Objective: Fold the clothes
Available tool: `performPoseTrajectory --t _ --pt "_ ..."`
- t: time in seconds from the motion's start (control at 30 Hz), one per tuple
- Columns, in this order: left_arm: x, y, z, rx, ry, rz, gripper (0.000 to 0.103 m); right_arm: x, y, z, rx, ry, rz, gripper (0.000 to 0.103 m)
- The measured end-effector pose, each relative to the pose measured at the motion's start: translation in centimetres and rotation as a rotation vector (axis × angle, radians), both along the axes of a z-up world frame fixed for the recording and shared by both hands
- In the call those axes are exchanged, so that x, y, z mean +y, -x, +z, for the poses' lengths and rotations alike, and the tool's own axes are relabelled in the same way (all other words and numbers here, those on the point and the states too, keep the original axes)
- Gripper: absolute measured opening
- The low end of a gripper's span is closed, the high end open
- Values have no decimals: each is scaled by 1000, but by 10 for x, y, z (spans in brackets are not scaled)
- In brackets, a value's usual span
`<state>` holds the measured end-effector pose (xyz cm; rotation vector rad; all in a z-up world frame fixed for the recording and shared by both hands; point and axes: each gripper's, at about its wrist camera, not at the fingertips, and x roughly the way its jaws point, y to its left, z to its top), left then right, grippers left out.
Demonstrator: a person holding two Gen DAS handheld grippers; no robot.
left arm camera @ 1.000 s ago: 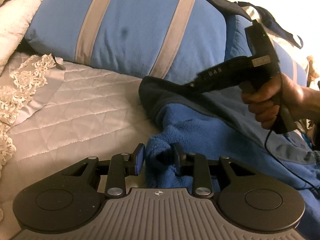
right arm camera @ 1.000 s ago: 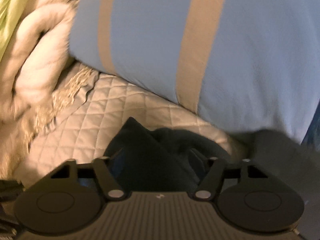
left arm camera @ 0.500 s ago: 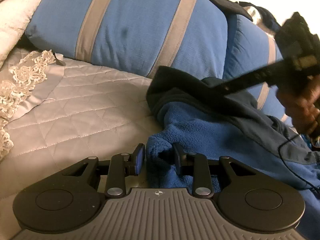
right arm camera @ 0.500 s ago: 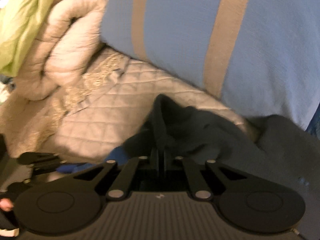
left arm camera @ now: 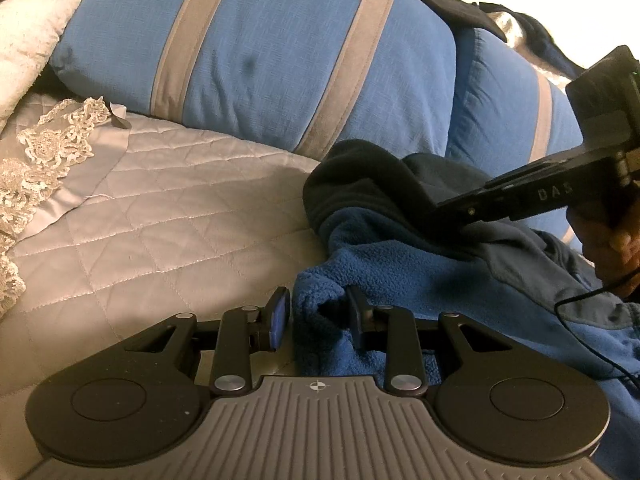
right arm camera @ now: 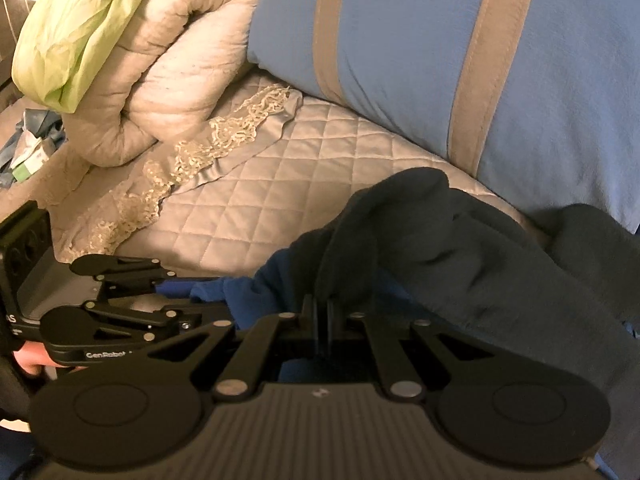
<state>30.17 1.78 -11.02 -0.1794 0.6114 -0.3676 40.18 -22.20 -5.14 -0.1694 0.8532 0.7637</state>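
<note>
A: Where the blue fleece garment lies on the quilted grey bedspread, just in front of the striped blue pillow, what are the two claws doing?

B: Left gripper, at the garment's near edge: its jaws stand partly apart with a thick bunch of blue fleece pressed between the pads. Right gripper, on the far side of the garment towards the pillow: its jaws are pinched tight together on a thin fold of the dark navy lining, which rises in a peak above the fingertips.

A: And around the garment?

B: Left of it, a lace-trimmed sheet edge lies across the bedspread. Further left, a rolled cream comforter has a lime green cloth on top. A person's hand grips the right gripper's handle, to the right of the garment, with a thin black cable hanging below
</note>
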Motion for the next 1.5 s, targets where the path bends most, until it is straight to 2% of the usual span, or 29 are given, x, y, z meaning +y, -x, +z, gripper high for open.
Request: performPoseTrajectory --t 0.03,0.07,0.17,0.23,0.5,0.7,0.87,1.0,1.03,1.07,1.1,1.17,1.27,1.3,1.43,1.5 --pt "0 0 0 0 1 0 32 0 -2 0 5 6 -5 11" --pt "0 0 0 1 3 0 32 0 -5 1 12 13 -13 28" --pt "1 0 0 0 4 0 32 -3 -16 8 35 6 -39 66" --pt "1 0 0 0 4 0 32 -7 -24 15 35 -30 -69 78" --pt "-1 2 0 -10 -19 -1 32 -6 -84 27 148 -168 -203 79" --pt "0 1 1 -12 -12 -8 30 4 -140 3 337 -269 -336 82" --pt "-1 2 1 -22 -13 -15 29 13 -168 -21 449 -319 -420 82" --pt "-2 4 3 -31 -14 -20 29 31 -175 -33 452 -223 -430 80" --pt "-2 4 3 -31 -12 -21 29 36 -175 -35 444 -195 -425 76" --pt "-2 4 3 -28 -8 -22 29 42 -174 -38 436 -166 -420 61" --pt "0 3 3 -24 0 -23 29 47 -173 -40 415 -131 -408 51" --pt "2 1 3 -11 18 -23 29 51 -166 -41 345 -68 -394 5" --pt "5 3 7 -8 23 -12 37 42 -158 -37 279 -96 -384 5" --pt "5 4 9 -9 21 -9 43 36 -157 -35 252 -116 -385 5" --pt "8 17 15 -22 9 -48 45 20 -154 -26 191 -155 -436 4" --pt "7 23 17 -21 -24 -65 45 16 -152 -22 177 -172 -450 4"
